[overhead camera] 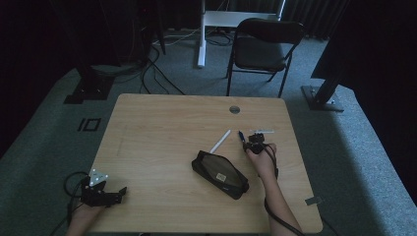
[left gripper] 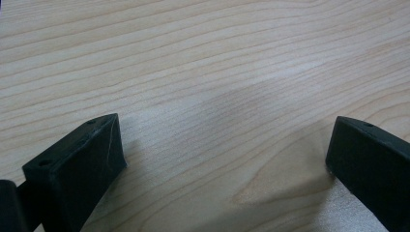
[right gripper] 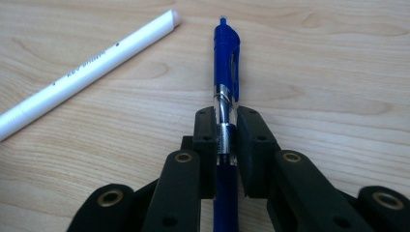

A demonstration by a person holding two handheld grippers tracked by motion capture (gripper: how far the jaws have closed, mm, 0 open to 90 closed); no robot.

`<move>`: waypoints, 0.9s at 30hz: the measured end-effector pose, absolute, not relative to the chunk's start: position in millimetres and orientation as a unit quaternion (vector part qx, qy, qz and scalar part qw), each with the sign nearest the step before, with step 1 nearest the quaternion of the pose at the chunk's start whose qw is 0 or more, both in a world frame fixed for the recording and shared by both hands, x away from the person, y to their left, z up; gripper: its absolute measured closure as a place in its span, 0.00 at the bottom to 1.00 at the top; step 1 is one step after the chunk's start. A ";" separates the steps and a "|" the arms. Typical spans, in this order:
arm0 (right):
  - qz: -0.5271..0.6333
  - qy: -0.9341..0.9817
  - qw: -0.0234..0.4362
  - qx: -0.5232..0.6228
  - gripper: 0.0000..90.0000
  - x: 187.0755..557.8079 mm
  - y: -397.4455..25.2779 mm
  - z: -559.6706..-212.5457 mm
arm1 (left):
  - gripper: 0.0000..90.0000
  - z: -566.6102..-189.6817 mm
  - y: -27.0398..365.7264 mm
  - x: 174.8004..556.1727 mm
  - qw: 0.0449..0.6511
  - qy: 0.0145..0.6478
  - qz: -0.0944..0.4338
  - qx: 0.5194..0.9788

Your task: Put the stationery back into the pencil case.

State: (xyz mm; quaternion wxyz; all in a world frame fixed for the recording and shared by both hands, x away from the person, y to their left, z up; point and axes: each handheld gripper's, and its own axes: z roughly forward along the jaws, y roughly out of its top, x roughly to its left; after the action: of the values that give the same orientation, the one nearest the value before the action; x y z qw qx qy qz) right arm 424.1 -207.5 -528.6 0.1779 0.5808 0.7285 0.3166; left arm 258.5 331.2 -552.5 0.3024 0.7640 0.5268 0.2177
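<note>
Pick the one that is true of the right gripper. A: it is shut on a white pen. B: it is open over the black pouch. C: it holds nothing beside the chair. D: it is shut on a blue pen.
D: in the right gripper view the right gripper has its jaws closed on the barrel of the blue pen, while the white pen lies apart on the table.

We count one blue pen (right gripper: 226, 58), one white pen (right gripper: 87, 67) at its 9 o'clock, one black pencil case (overhead camera: 220, 174), one more pen-like item (overhead camera: 263, 131) too small to identify, two grippers, one chair (overhead camera: 263, 46).
</note>
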 end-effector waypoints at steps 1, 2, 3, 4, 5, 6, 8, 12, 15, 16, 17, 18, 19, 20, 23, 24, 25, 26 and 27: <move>0.317 0.728 0.179 0.581 0.88 423.4 -208.9 -527.0 | 0.00 -552.5 331.2 258.5 0.302 0.527 0.218 0.764; 0.316 0.729 0.180 0.580 0.88 422.8 -210.3 -525.2 | 0.00 -552.5 331.2 258.5 0.302 0.527 0.218 0.764; 0.317 0.728 0.180 0.580 0.88 422.0 -211.9 -523.4 | 0.00 -552.5 331.2 258.5 0.302 0.527 0.218 0.764; 0.318 0.729 0.180 0.579 0.88 421.4 -213.1 -521.6 | 0.00 -552.5 331.2 258.5 0.302 0.527 0.218 0.764; 0.318 0.730 0.181 0.578 0.88 420.5 -214.2 -519.9 | 0.00 -552.5 331.2 258.5 0.302 0.527 0.218 0.764; 0.319 0.730 0.182 0.576 0.88 419.7 -215.2 -518.1 | 0.00 -552.5 331.2 258.5 0.302 0.527 0.218 0.764; 0.323 0.731 0.181 0.574 0.88 417.9 -216.8 -514.7 | 0.00 -552.5 331.2 258.5 0.302 0.527 0.218 0.764; 0.328 0.732 0.183 0.568 0.88 413.6 -218.7 -506.7 | 0.00 -552.5 331.2 258.5 0.302 0.527 0.218 0.764; 0.331 0.735 0.186 0.562 0.88 410.6 -219.1 -500.9 | 0.00 -552.5 331.2 258.5 0.302 0.527 0.218 0.764; 0.332 0.736 0.190 0.559 0.88 409.6 -219.1 -499.0 | 0.00 -552.5 331.2 258.5 0.303 0.527 0.218 0.764; 0.332 0.736 0.190 0.558 0.88 408.7 -219.2 -497.0 | 0.00 -552.5 331.2 258.5 0.302 0.527 0.218 0.764; 0.336 0.735 0.187 0.558 0.88 407.9 -219.4 -495.3 | 0.00 -552.5 331.2 258.5 0.302 0.527 0.218 0.764; 0.339 0.735 0.188 0.557 0.88 407.0 -219.7 -493.3 | 0.00 -552.5 331.2 258.5 0.302 0.527 0.218 0.764; 0.337 0.738 0.188 0.554 0.88 405.9 -219.4 -491.5 | 0.00 -552.5 331.2 258.5 0.302 0.527 0.218 0.764; 0.339 0.742 0.187 0.547 0.88 402.7 -218.3 -486.6 | 0.00 -552.5 331.2 258.5 0.302 0.527 0.218 0.764; 0.342 0.742 0.187 0.545 0.88 401.6 -217.6 -484.9 | 0.00 -552.5 331.2 258.5 0.302 0.527 0.218 0.764; 0.344 0.743 0.185 0.544 0.88 400.6 -216.9 -483.1 | 0.00 -552.5 331.2 258.5 0.302 0.527 0.218 0.764; 0.345 0.744 0.185 0.541 0.88 399.7 -216.1 -481.3 | 0.00 -552.5 331.2 258.5 0.302 0.527 0.218 0.764; 0.346 0.745 0.187 0.539 0.88 398.8 -215.3 -479.3 | 0.00 -552.5 331.2 258.5 0.302 0.527 0.218 0.764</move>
State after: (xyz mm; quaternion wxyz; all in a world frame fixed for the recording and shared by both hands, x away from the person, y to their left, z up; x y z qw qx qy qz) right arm 398.8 -215.3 -479.3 0.1869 0.5387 0.7452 0.3458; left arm 258.5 331.2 -552.5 0.3023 0.7640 0.5268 0.2178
